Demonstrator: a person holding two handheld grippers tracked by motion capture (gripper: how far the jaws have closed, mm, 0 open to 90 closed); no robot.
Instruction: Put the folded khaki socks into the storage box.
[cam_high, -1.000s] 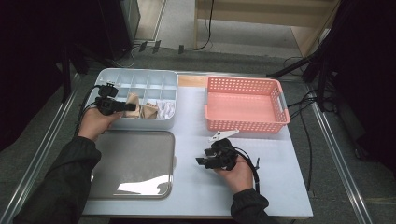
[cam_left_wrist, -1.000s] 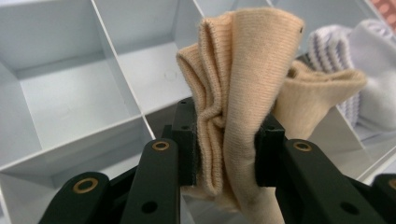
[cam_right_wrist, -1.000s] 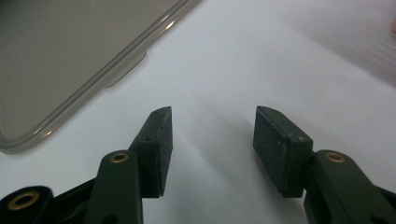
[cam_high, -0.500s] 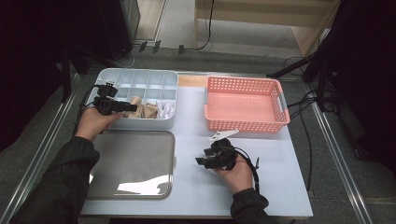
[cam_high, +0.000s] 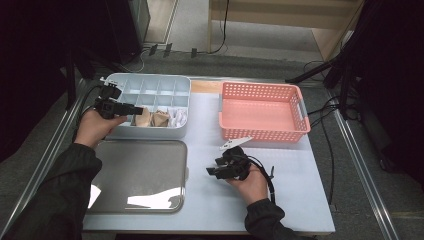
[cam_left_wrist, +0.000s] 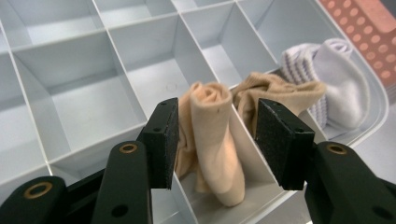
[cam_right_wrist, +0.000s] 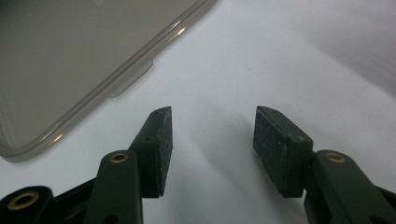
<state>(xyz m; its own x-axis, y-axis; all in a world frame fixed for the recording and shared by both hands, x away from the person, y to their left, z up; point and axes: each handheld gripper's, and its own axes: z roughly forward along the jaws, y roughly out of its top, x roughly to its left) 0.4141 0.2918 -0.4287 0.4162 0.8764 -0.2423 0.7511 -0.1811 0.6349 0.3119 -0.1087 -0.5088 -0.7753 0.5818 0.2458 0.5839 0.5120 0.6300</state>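
Black sleeves come in at the bottom of the high view, one hand on each tool. My right gripper (cam_high: 212, 171) sits low over the white table (cam_high: 300, 200), pointing left toward the clear lid (cam_high: 135, 175) that lies flat near the front-left. In the right gripper view its jaws stand apart w/ nothing between them, bare tabletop under them and the lid's rounded corner (cam_right_wrist: 70, 70) up-left. A small white tag-like piece (cam_high: 235, 143) lies just beyond the right gripper, near the basket's front wall; can't tell what it is.

Further out on the left, my left gripper (cam_high: 134, 108) reaches over the front row of the pale blue divided tray (cam_high: 150, 80). In the left gripper view the jaws are spread, one either side of a rolled tan sock (cam_left_wrist: 212, 140) that stands upright in a front compartment; pads near it but I can't see them pressing it, so it's released, not gripped. Next compartment over holds a 2nd tan sock (cam_left_wrist: 275, 93), crumpled, and beyond that a white ribbed sock (cam_left_wrist: 336, 93) by the tray's end wall. Back-row compartments look bare.

Right of the tray, apart from it, is the pink perforated basket (cam_high: 300, 107). Past the table edge: grey floor, cables
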